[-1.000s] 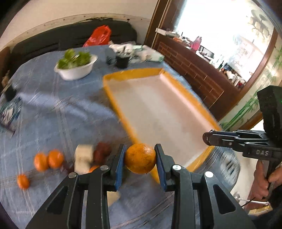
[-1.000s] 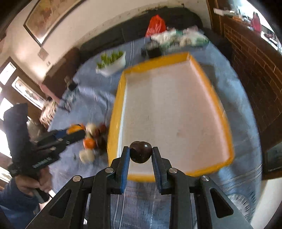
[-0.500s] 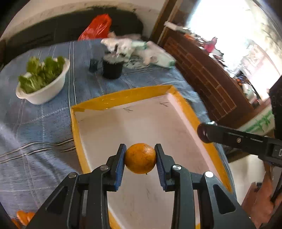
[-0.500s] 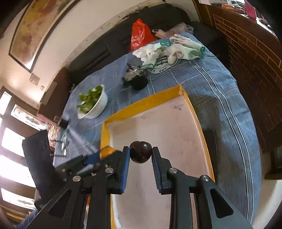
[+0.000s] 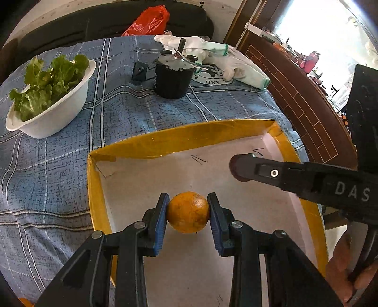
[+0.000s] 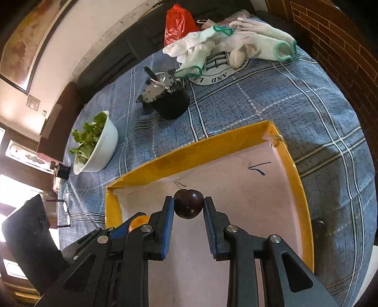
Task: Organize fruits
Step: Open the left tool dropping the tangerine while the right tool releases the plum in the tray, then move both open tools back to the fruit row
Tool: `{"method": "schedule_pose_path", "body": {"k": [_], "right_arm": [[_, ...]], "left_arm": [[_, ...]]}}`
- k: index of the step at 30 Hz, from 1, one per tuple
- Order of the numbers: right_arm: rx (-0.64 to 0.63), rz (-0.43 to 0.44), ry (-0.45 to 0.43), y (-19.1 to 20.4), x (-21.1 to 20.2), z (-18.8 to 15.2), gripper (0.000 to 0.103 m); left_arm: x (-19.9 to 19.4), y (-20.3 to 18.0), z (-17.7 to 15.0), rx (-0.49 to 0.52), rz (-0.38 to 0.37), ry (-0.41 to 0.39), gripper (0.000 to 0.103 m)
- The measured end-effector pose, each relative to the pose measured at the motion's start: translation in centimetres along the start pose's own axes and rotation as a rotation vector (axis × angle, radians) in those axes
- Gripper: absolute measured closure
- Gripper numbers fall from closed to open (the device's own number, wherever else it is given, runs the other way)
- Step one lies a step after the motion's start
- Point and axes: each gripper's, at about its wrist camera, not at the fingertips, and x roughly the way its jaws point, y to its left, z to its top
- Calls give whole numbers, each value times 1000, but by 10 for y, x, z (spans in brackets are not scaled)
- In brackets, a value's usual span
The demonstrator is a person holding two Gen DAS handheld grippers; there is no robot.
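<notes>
My left gripper (image 5: 187, 212) is shut on an orange (image 5: 188, 212), held over the white floor of the yellow-rimmed tray (image 5: 179, 139) near its far left corner. In the right wrist view my right gripper (image 6: 188, 207) is shut on a dark plum (image 6: 188, 206), hanging over the same tray (image 6: 196, 153) near its far wall. The right gripper reaches in from the right of the left wrist view, with the plum (image 5: 234, 166) just showing at its tip. The orange (image 6: 138, 222) peeks out at the lower left of the right wrist view.
A white bowl of lettuce (image 5: 50, 94) stands left of the tray on the blue checked cloth. Behind the tray are a black pot with a metal lid (image 5: 173, 75), white gloves (image 5: 226, 61) and a red bag (image 5: 147, 21). A brick ledge (image 5: 304, 99) borders the table at right.
Both grippers have travelled from the tray's near end toward its far end and sunk lower, each still holding its fruit. The loose fruit pile on the cloth has left the view.
</notes>
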Motion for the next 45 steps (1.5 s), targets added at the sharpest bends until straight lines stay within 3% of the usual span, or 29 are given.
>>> {"method": "schedule_pose_path", "body": {"k": [10,11,15,17,26,36,42,45], "right_arm": [[25,5,32,-8,17,6,74],[30,7,37,-9,18,6,72],[35,7,31,-12,17,5,47],[30,6,21,-12,15,4,47],[-11,32,-33,-8,-26,-23,47],[-301,147,-36,66,-78,-125,45],[-456,249,64,121,-67,-191,45],[-532,254,116,141,-53,-220,45]], "left_arm": [[11,-1,1,12,25,9,71],[11,-1,1,15,29,9,70],[8,-4,1,20,25,-12,57],[4,-7,1,27,36,-22,51],[-38,-1,-19,-29,51,-76,51],[-156,16,-126,-83,134,-203,51],[-216,46,-210,-189,234,-211,50],[-237,69,-244,-261,274,-204,50]]}}
